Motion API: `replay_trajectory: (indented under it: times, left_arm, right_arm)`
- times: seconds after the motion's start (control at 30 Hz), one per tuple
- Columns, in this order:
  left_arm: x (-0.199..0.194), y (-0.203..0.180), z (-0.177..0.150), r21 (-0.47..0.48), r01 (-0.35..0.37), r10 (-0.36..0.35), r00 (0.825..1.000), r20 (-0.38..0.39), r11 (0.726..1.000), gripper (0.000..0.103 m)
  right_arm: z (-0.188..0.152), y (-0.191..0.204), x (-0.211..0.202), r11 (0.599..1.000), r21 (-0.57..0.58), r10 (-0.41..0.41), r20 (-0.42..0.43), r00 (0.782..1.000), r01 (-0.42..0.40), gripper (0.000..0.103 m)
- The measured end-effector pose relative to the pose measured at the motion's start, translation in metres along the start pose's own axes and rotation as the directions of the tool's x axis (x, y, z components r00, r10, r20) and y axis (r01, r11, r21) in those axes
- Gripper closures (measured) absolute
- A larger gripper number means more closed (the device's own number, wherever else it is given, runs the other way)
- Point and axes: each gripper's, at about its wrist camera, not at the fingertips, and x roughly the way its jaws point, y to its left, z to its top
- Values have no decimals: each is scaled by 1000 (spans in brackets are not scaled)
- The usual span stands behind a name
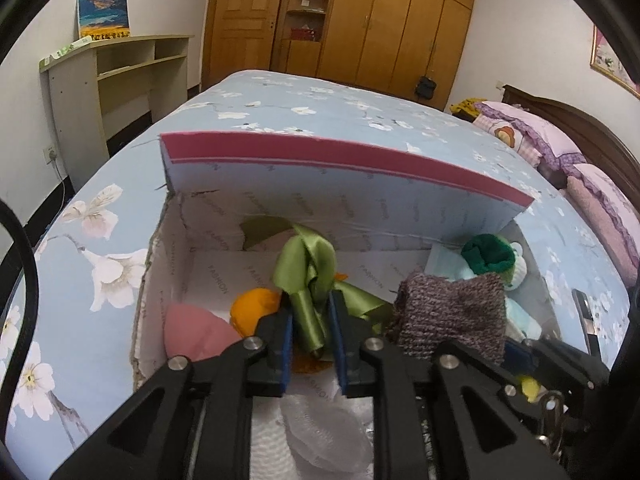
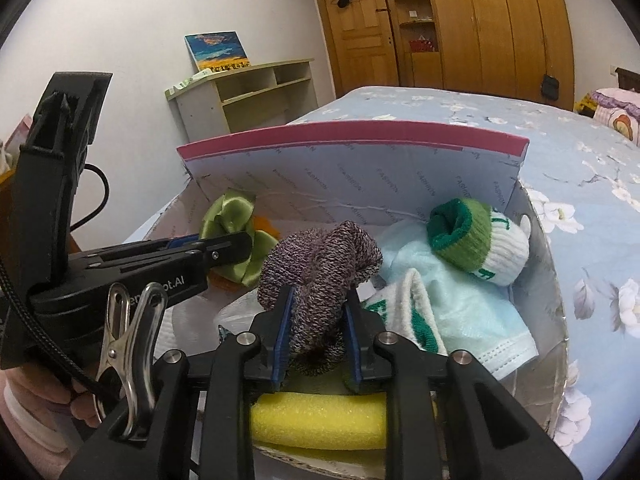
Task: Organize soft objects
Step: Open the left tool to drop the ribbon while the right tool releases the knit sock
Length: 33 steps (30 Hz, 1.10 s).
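**Green ribbon pinched over open box**

Left gripper clamped on a green satin ribbon, blue pads pressing either side of its folds. Below, an open cardboard box on a floral blue bedspread, lid standing upright at the back. Inside: an orange soft piece and a pink one on the left, a purple knitted sock on the right, a green-cuffed sock behind that.
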Motion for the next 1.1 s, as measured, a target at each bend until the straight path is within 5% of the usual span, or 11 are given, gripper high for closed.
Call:
replay_trajectory:
  times: [0.33, 0.4, 1.1]
  left_arm:
    - [-17, 0, 2, -17, 17, -17, 1000, 4, 1000, 54]
    - [-21, -3, 2, -8, -5, 5, 1000, 13, 1000, 41]
    - [-109, -10, -15, -40, -38, 41, 995, 86, 998, 40]
  right_arm:
    - [3, -8, -16, 998, 54, -32, 41, 999, 30, 51]
    - [4, -9, -19, 998, 62, -37, 50, 998, 34, 45]
    - [3, 6, -95, 996, 79, -42, 127, 991, 32, 43]
